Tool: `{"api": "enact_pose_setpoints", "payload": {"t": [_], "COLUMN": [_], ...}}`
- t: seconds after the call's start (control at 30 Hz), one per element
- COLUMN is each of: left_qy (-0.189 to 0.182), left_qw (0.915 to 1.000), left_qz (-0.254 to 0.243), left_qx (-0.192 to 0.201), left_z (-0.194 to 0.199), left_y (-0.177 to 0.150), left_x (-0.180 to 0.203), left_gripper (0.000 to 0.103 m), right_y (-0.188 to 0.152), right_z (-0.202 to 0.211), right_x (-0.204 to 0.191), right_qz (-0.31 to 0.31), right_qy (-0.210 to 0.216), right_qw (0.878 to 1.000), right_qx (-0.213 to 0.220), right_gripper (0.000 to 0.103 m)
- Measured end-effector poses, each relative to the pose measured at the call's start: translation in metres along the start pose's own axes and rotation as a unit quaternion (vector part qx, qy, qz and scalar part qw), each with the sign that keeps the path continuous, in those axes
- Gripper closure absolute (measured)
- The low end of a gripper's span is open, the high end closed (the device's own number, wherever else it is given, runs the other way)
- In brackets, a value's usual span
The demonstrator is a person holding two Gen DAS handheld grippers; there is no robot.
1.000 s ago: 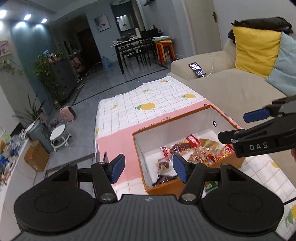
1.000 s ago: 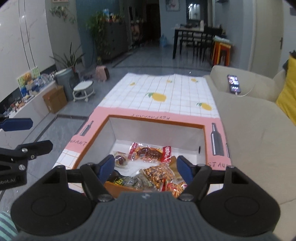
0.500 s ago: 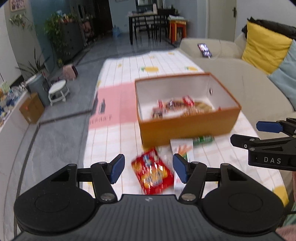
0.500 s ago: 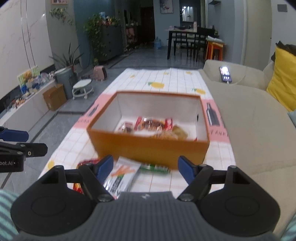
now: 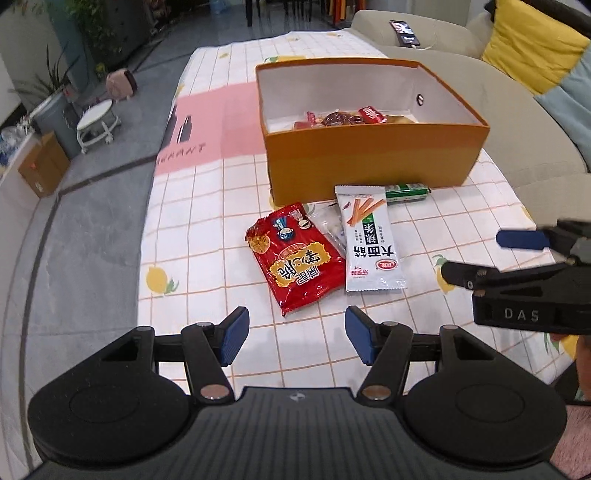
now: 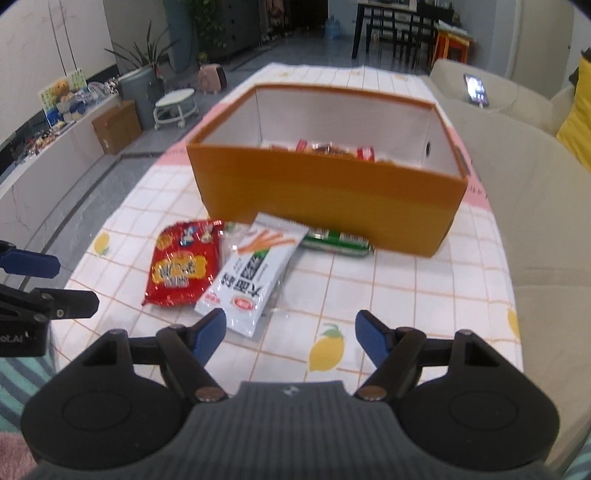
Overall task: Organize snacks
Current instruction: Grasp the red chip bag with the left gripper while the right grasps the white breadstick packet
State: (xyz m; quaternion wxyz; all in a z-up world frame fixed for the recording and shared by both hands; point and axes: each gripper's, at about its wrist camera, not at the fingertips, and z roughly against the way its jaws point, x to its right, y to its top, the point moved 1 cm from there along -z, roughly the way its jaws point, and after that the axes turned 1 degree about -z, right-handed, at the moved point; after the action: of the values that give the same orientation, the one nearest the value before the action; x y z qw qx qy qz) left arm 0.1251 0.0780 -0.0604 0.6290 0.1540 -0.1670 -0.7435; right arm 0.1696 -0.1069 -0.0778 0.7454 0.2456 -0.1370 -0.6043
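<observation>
An orange box (image 5: 373,155) (image 6: 325,199) with white inner walls stands on the checked tablecloth and holds several snack packets (image 5: 343,118). In front of it lie a red snack bag (image 5: 295,258) (image 6: 181,266), a white packet (image 5: 369,240) (image 6: 251,280) printed with orange sticks, a small clear packet (image 5: 330,227) between them, and a green tube-shaped snack (image 5: 406,194) (image 6: 336,240) against the box wall. My left gripper (image 5: 295,334) hovers open just short of the red bag, nothing between its fingers. My right gripper (image 6: 291,332) is open and empty near the white packet's near end.
A beige sofa (image 5: 517,122) runs along the table's right side with a yellow cushion (image 5: 532,55) and a phone (image 5: 404,31) on its arm. To the left the tablecloth edge (image 5: 147,236) drops to grey floor, where a white stool (image 5: 98,123) and a cardboard box (image 5: 42,168) stand.
Both grippers have pulled back from above the box and dropped lower, tilting down. The loose packets in front of the box, hidden a second ago, have come into view.
</observation>
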Motion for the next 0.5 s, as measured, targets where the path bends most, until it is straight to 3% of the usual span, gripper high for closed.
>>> {"api": "enact_pose_setpoints", "payload": {"t": [0.2, 0.5], "left_qy": [-0.006, -0.004], "left_qw": [0.9986, 0.9917], "left_qz": [0.053, 0.125], "left_qx": [0.000, -0.030], "left_z": [-0.016, -0.063], "left_y": [0.018, 0.047], "left_x": [-0.015, -0.036], "left_gripper": [0.033, 0.028], "right_y": [0.011, 0.036], "right_z": [-0.018, -0.060], "right_x": [0.003, -0.012], "right_qz": [-0.034, -0.037], "right_qy": [0.026, 0.047], "right_qw": [0.999, 0.997], "right_qx": [-0.018, -0.043], "right_gripper": [0.028, 0.029]}}
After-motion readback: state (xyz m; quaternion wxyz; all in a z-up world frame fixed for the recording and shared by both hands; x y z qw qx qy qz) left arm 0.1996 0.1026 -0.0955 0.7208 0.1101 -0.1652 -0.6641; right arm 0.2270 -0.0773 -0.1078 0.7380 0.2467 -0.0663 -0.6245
